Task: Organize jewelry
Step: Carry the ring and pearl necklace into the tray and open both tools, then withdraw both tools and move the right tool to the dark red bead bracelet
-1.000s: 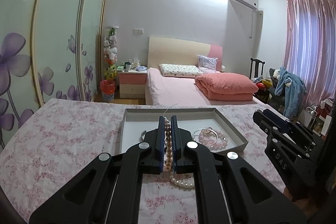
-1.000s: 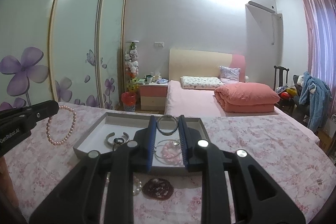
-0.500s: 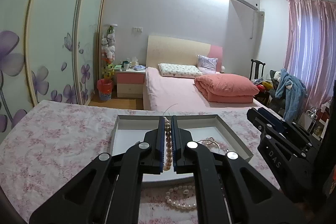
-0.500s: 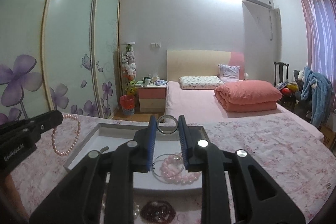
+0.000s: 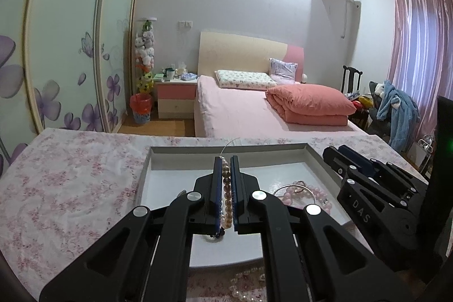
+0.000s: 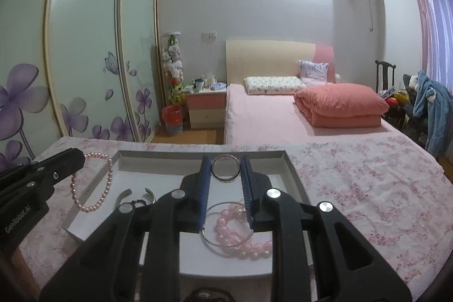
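Pearl bracelet (image 5: 226, 194) clamped in left tool (image 5: 225, 169) — right tool (image 6: 225, 169) clamps silver ring (image 6: 225, 167) over tray (image 6: 294, 174)

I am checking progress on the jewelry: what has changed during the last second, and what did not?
Both tools advanced over the white tray. The left tool carried the pearl bracelet forward above it; the right tool did the same with the silver ring. Both grips are unchanged, and the pink bead bracelet stayed in the tray.
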### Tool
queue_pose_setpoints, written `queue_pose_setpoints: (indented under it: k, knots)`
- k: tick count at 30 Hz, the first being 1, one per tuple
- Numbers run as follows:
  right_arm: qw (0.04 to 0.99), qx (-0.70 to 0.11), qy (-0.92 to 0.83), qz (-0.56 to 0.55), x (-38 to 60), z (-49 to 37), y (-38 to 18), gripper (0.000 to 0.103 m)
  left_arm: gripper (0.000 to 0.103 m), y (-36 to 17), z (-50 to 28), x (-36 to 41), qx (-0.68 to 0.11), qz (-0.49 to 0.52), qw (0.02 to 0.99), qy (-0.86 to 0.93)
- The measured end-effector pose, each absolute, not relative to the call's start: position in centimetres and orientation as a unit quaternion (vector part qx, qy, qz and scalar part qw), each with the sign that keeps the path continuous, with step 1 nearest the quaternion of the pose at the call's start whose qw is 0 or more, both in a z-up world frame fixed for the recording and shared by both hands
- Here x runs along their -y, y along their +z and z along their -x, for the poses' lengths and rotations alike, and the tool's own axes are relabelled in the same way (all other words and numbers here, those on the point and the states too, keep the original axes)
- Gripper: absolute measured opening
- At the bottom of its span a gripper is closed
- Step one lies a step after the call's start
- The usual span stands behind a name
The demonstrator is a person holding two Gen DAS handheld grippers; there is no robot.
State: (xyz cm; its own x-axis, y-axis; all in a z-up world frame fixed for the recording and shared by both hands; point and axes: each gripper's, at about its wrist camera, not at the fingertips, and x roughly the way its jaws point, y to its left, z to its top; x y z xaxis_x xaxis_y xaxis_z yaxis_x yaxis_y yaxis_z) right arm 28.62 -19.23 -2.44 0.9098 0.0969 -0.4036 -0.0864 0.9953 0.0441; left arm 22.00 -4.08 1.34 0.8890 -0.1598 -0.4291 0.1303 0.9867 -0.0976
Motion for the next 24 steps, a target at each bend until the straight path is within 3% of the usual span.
queue_pose_setpoints:
  k: [13,15,24]
  knots:
    - [0.959,-0.273,0.075,-0.024,18.7,-31.5,-4.8,0.024,0.007,-0.8,-24.1,3.9,-0.268,0.044,0.959,-0.080]
    - [0.959,-0.272,0.076,-0.030,18.8,-31.4,-4.7,0.038,0.007,-0.8,-24.3,3.8,-0.271,0.049,0.958,-0.082]
    - [0.962,-0.260,0.066,-0.046,20.9,-29.6,-3.5,0.040,0.007,0.5,-23.4,1.6,-0.269,0.078,0.957,-0.075]
